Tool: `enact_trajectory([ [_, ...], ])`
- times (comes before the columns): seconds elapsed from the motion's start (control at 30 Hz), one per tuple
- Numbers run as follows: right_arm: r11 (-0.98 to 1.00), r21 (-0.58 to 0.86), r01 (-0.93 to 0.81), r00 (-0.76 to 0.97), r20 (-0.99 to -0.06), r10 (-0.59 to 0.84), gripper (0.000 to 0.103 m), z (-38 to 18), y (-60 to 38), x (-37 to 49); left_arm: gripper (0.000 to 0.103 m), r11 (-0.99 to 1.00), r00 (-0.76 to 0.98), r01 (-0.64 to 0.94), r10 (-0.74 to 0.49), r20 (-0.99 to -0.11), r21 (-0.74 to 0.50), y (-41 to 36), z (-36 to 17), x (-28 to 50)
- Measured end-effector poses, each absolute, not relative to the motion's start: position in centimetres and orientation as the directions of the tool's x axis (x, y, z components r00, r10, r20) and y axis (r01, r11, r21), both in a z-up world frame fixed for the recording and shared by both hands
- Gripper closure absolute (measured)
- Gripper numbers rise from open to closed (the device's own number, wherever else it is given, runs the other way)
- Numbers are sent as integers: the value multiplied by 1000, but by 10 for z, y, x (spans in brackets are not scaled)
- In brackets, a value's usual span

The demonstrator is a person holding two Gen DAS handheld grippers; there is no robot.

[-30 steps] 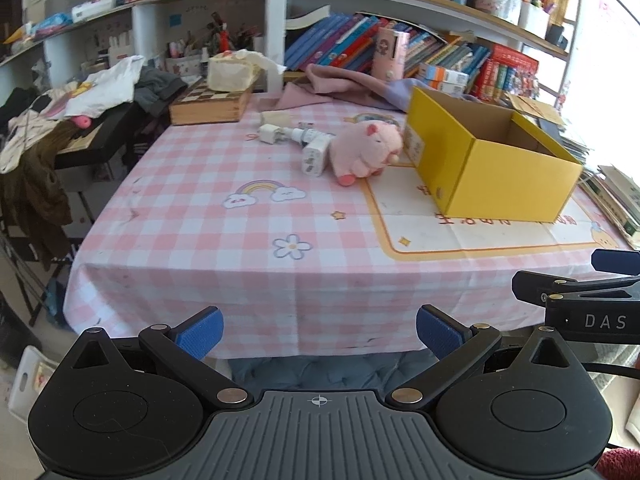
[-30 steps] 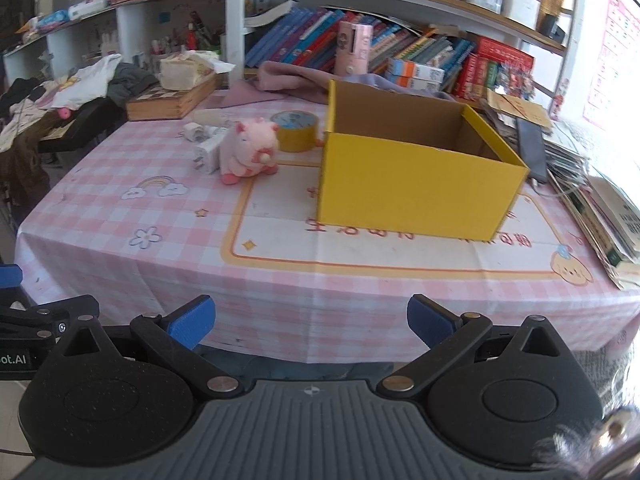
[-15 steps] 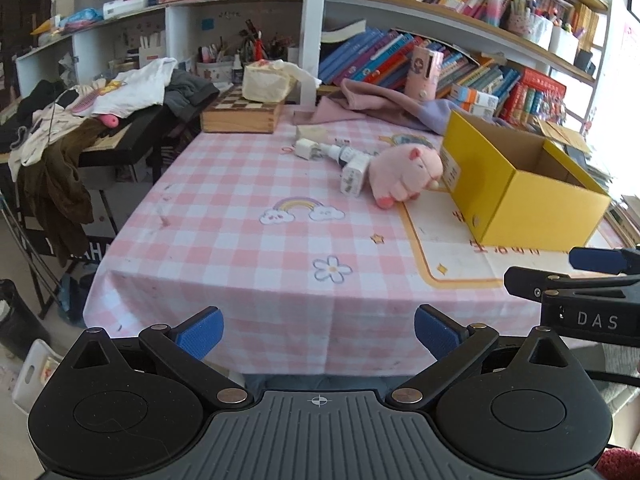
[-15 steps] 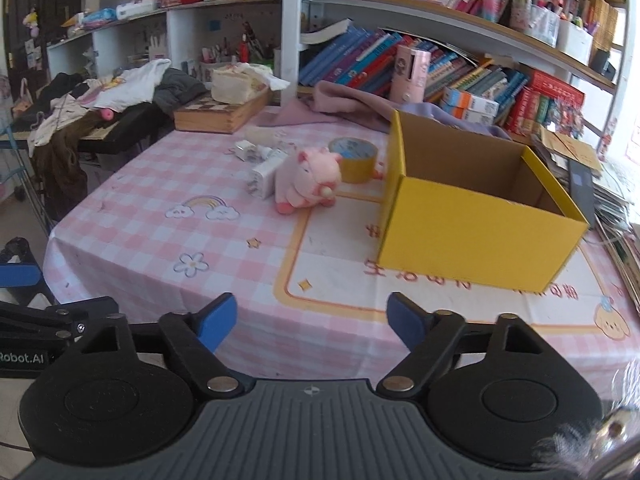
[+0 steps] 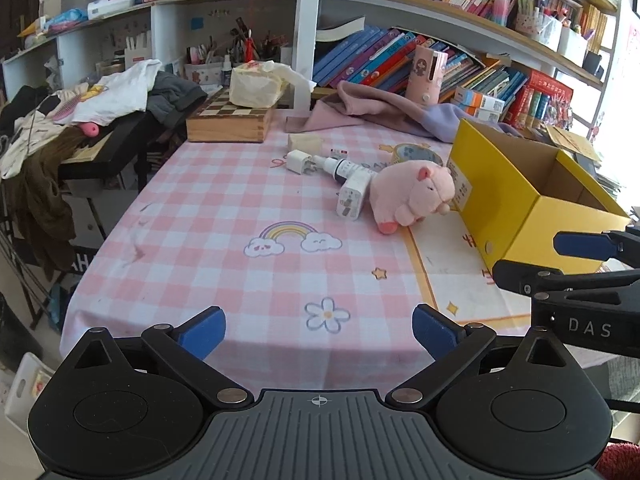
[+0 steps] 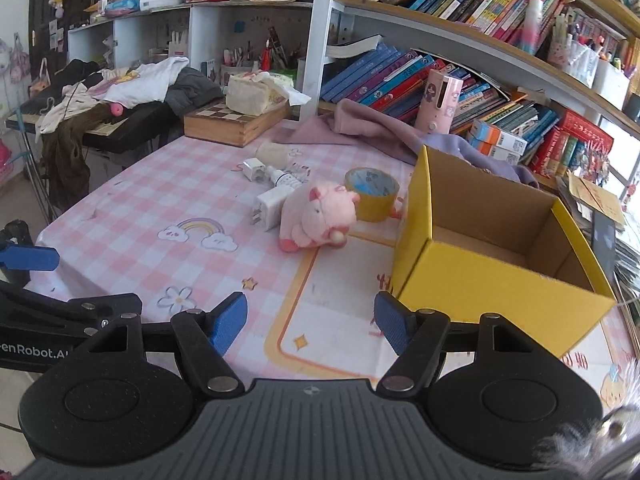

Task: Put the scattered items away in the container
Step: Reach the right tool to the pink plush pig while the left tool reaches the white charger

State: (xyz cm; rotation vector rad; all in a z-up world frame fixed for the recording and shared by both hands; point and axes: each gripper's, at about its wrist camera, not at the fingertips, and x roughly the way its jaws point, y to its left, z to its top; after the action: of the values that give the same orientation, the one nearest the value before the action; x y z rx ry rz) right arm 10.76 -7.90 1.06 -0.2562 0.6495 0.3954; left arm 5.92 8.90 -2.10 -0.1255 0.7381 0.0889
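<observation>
Right wrist view: the yellow box (image 6: pixel 496 280) on the table (image 6: pixel 140 208) hides part of the tape roll (image 6: pixel 372 194) behind the plush pig (image 6: pixel 316 216). Right claw (image 6: pixel 310 322) has been narrowing, empty; left claw (image 5: pixel 318 330) gapes wide, empty.

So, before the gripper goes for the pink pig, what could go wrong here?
The plush pig lies touching a white charger and close to the tape roll, so a grab may drag those along. The yellow box looks light; a bump might shift it. The right gripper jaws have just been closing on nothing, perhaps too narrow now.
</observation>
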Motion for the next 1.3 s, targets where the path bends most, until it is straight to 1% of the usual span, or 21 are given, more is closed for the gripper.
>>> enact_trajectory([
  [0.17, 882, -114, -458, 716, -635, 289, 35, 10, -74, 137, 6, 988, 729, -137, 47, -683, -78, 90, -21, 84],
  [0.4, 861, -132, -491, 712, -631, 309, 35, 13, -67, 181, 13, 984, 732, -166, 75, -677, -70, 92, -20, 119],
  [0.57, 834, -161, -528, 699, -639, 320, 35, 11, -58, 210, 15, 986, 732, -161, 92, -675, -40, 92, -23, 146],
  [0.63, 822, -175, -542, 694, -645, 321, 35, 9, -53, 221, 19, 989, 733, -147, 93, -674, -24, 91, -25, 156],
  [0.83, 785, -194, -588, 657, -680, 325, 33, 2, -37, 257, 27, 992, 720, -129, 88, -689, -8, 94, -34, 183],
  [0.93, 772, -175, -611, 632, -694, 343, 31, 0, -31, 273, 27, 992, 709, -122, 73, -702, -21, 99, -38, 194],
  [1.07, 762, -173, -624, 598, -733, 324, 31, -9, -23, 289, 27, 996, 699, -91, 53, -713, -14, 100, -45, 207],
  [1.17, 754, -159, -637, 564, -764, 315, 31, -15, -20, 298, 31, 998, 688, -61, 41, -725, -2, 99, -51, 214],
  [1.23, 754, -128, -644, 532, -783, 321, 34, -19, -20, 304, 34, 999, 681, -49, 34, -732, 1, 99, -54, 220],
  [1.27, 756, -103, -647, 511, -795, 328, 37, -22, -20, 307, 35, 999, 680, -41, 29, -733, 2, 99, -55, 222],
  [1.3, 758, -91, -646, 500, -801, 330, 43, -23, -20, 310, 36, 999, 680, -35, 25, -733, 2, 99, -56, 224],
])
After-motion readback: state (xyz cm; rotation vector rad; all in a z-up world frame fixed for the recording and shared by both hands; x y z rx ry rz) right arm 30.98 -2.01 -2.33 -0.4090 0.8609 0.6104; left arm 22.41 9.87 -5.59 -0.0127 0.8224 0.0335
